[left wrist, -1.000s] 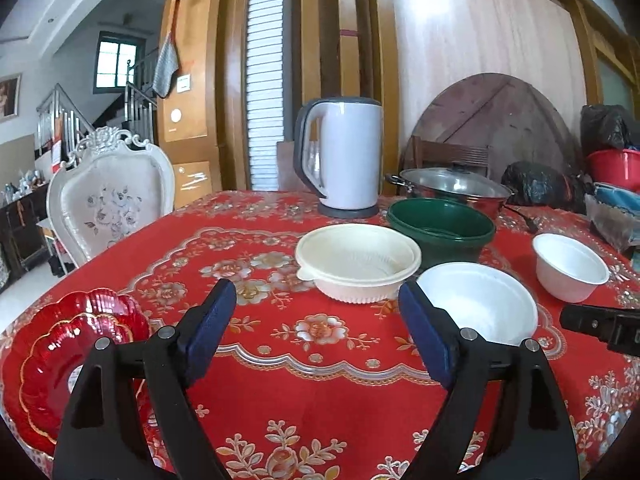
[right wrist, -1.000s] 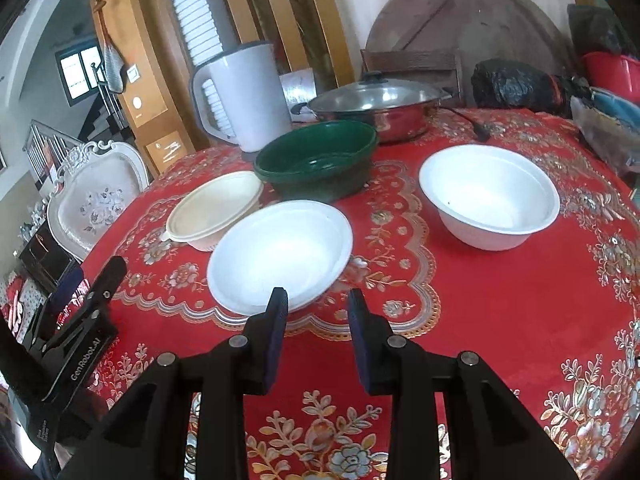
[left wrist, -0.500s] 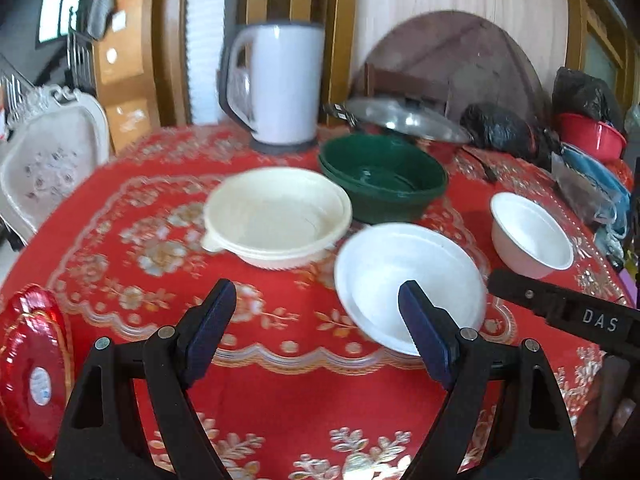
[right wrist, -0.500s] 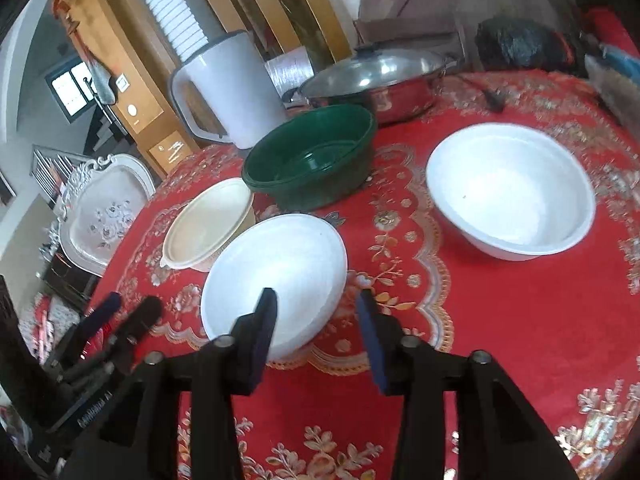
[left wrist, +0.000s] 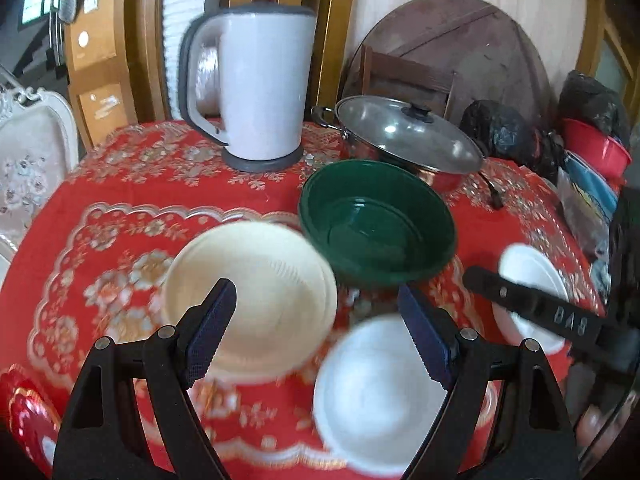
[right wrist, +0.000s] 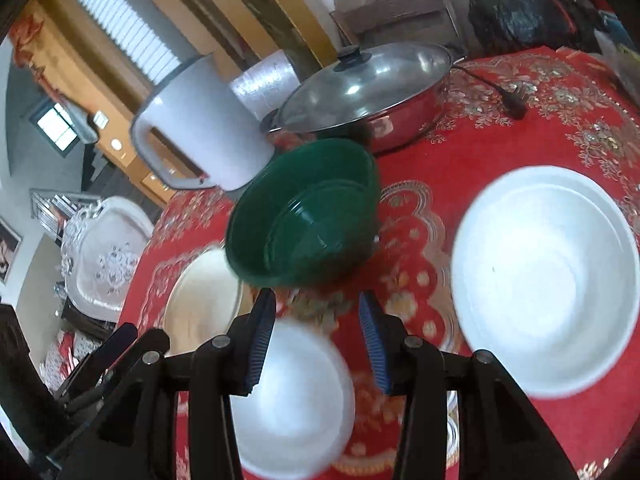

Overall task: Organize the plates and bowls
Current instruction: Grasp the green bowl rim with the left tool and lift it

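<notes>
The green bowl sits mid-table, in front of the lidded pot and kettle; the cream bowl, shallow white bowl and deep white bowl lie nearer the table's front edge, unstacked. The left gripper gapes empty above them. The right gripper, jaws just opened wider, holds nothing, seemingly readying for a rim.

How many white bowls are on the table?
2: a shallow white bowl nearest the grippers, and a deeper white bowl to its right. None seem hidden, though the table's edges are cut off.
</notes>
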Demonstrator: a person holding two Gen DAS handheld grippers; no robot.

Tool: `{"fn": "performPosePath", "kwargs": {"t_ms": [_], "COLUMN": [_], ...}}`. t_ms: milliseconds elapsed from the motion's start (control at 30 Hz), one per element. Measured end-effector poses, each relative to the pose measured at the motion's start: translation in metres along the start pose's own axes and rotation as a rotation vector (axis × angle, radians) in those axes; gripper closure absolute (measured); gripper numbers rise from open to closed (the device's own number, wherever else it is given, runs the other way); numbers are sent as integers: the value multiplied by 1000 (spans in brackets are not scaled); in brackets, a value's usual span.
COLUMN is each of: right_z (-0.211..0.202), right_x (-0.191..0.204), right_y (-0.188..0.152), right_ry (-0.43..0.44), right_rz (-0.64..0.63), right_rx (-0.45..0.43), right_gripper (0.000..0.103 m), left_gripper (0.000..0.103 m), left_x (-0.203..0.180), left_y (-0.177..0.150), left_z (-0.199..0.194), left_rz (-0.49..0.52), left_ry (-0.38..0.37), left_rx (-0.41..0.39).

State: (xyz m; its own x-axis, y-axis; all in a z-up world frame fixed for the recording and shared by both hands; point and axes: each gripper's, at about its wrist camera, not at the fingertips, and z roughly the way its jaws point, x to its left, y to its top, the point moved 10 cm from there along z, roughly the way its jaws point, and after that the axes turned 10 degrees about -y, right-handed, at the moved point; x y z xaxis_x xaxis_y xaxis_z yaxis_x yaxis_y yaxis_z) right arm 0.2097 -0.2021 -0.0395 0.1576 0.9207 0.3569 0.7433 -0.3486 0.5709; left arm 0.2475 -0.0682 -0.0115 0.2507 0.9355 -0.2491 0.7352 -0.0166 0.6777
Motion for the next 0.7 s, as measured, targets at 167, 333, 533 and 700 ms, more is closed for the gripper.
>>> {"fn": "performPosePath", "kwargs": {"t_ms": [167,333,533,700], "right_z": [22,39,60,67], "right_x": [-2,-4,-7,-4], "right_y": [15,29,30,31], "right_ry": [-3,-5,-13,-38], "right_rz": [48,66,51,-7], "right_rx": [27,40,66,50], "right_gripper": [60,60,60,79], "left_gripper": [19,19,19,46], "left_x": [11,15,15,16], "left_y": [32,50,52,45], "left_z": [34,72,111,125], "left_rz": [-24,-49,-13,-32], "left_ry": [22,-10,12,16], "left_rx": [16,59,148,183]}}
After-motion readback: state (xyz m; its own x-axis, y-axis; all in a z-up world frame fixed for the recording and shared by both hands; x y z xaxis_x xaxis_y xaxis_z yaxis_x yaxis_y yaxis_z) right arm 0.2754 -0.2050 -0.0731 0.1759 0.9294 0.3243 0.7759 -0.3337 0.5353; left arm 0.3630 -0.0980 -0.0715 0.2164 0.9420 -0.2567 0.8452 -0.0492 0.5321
